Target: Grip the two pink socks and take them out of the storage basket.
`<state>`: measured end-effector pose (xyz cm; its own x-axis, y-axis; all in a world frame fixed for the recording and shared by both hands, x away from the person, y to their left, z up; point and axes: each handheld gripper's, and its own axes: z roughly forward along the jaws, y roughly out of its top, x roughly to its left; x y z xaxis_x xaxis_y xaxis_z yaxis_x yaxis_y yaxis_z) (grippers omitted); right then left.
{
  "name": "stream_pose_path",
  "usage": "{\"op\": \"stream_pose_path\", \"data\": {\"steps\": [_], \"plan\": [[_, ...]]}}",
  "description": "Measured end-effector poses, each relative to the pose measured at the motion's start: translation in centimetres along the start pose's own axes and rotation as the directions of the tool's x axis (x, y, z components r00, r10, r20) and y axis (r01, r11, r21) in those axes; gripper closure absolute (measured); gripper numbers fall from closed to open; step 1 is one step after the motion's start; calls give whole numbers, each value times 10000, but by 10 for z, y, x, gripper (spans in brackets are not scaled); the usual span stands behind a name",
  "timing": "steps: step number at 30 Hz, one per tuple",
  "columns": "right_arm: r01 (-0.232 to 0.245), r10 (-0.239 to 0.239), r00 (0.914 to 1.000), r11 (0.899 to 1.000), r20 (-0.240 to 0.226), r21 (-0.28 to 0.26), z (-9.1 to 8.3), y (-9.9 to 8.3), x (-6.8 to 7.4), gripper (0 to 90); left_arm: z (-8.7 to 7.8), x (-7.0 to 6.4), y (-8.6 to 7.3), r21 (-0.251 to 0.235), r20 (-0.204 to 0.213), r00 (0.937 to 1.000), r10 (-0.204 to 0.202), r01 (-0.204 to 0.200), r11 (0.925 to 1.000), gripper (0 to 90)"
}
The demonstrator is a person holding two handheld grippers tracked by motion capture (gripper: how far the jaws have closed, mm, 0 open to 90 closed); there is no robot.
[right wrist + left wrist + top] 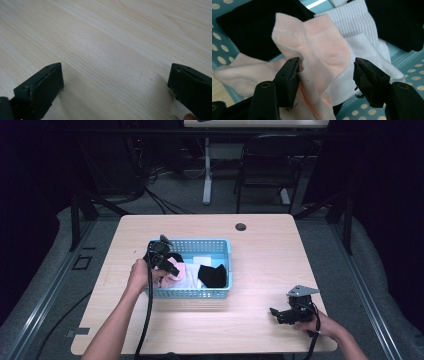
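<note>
A light blue plastic basket point(224, 246) stands on the wooden table point(265, 250) and holds several socks. My left gripper point(170, 264) reaches into its left end, open, its jaws on either side of a pale pink sock point(322, 50); the left jaw touches the fabric. The pink sock point(177, 269) lies on a white ribbed sock point(359, 35), with black socks point(249, 27) behind it. Another black sock point(212, 275) lies in the basket's right half. My right gripper point(275, 313) rests low over bare table point(105, 45) at the front right, open, nothing between its jaws.
A round cable hole point(240, 226) sits near the table's far edge. Beyond the table stand a black chair point(270, 165) and a white table leg point(207, 170). Bare wood lies right of the basket and along the front edge.
</note>
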<state>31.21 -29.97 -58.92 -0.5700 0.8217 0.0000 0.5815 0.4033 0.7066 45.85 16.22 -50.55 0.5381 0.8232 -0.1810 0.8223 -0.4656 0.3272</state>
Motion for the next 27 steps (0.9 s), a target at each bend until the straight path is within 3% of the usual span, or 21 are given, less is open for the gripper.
{"op": "stream_pose_path", "data": {"steps": [7, 12, 20, 22, 26, 27], "plan": [[4, -4, 10000, 10000, 2, -2, 0, 0, 0, 0, 12, -2, 2, 462, -334, 9994, 28, -12, 9989, 461], [4, -4, 10000, 10000, 4, -2, 0, 0, 0, 0, 12, -1, 3, 496, -558, 9984, 54, -26, 9988, 536], [2, -2, 10000, 10000, 3, -4, 0, 0, 0, 0, 11, -1, 2, 582, -591, 9981, 182, -147, 9982, 740], [3, -3, 10000, 10000, 1, -3, 0, 0, 0, 0, 7, -2, 1, 346, -493, 9985, 242, -225, 9991, 812], [-6, 6, 10000, 10000, 1, -15, 0, 0, 0, 0, -2, -5, 0, -6, -529, 9978, 410, -411, 9992, 827], [-3, 3, 10000, 10000, -1, -3, 0, 0, 0, 0, -11, -5, 0, -234, -511, 9971, 561, -573, 9981, 828]]}}
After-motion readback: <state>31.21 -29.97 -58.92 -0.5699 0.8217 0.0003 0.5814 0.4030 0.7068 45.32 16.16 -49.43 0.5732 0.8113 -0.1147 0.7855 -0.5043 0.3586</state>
